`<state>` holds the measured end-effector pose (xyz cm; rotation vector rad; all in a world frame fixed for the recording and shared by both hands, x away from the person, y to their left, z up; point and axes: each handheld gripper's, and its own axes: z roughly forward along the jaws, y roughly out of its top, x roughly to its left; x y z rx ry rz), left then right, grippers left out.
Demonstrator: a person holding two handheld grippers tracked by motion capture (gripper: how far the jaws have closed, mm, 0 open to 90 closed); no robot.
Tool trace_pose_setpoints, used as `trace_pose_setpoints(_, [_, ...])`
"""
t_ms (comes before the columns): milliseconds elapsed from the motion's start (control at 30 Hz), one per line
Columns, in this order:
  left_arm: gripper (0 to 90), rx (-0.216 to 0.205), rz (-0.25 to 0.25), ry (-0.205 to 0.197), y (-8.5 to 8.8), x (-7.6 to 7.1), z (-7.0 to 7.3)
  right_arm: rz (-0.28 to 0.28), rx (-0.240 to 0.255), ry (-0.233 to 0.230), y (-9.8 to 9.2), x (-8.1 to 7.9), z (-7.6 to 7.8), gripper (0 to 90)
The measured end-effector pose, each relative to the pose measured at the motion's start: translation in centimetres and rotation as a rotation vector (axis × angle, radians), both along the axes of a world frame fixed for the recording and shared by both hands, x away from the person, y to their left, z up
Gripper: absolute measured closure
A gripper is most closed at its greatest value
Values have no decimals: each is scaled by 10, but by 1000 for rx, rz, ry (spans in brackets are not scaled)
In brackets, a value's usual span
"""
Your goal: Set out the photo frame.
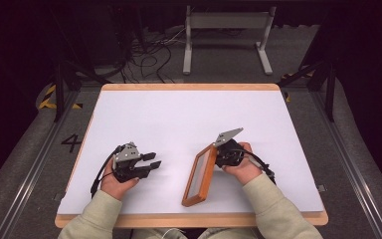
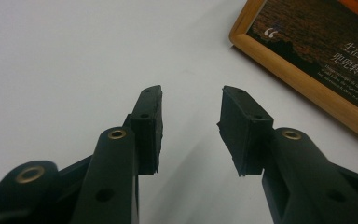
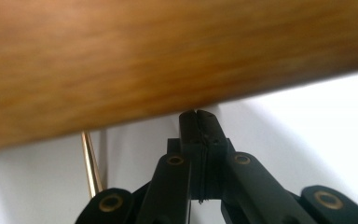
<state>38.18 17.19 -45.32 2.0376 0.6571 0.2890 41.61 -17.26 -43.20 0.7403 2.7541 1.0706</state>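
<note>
So right now you're mid-way through handling the wooden picture frame (image 1: 201, 175), and it looks like the step in hand is propping it up on its edge. In the high view it sits at the near middle of the white table (image 1: 179, 114), just left of your right hand (image 1: 243, 169), tilted up on one long side with the glass face turned toward your left.

Your right gripper (image 1: 218, 152) is right up against the frame's back. In the right gripper view the jaws are pressed fully together with nothing between them, and their tip sits just under the blurred wooden back board (image 3: 121, 60). So you're nudging or bracing the frame with closed jaws, not pinching it. There's a thin brass-coloured rod (image 3: 90, 163) showing behind the board too, my guess is it's the stand leg, but I can't tell for sure.

Your left gripper (image 1: 151, 163) is parked well apart from the frame, jaws partly open and empty. The left gripper view shows bare table between the pads (image 2: 151, 126) and a corner of the frame (image 2: 307, 70) off to the upper right.

Next move, I'd say: keep the frame from tipping over toward your left while you get that back support swung out. The left gripper probably needs to come in and steady the front edge, because a closed-jaw push alone gives you no real hold.
</note>
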Motion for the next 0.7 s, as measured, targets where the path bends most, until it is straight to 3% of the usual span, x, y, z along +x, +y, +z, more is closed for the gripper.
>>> trace_pose_setpoints(700, [594, -2, 10, 3, 1, 1, 0, 84, 5, 9, 38, 20, 5, 900])
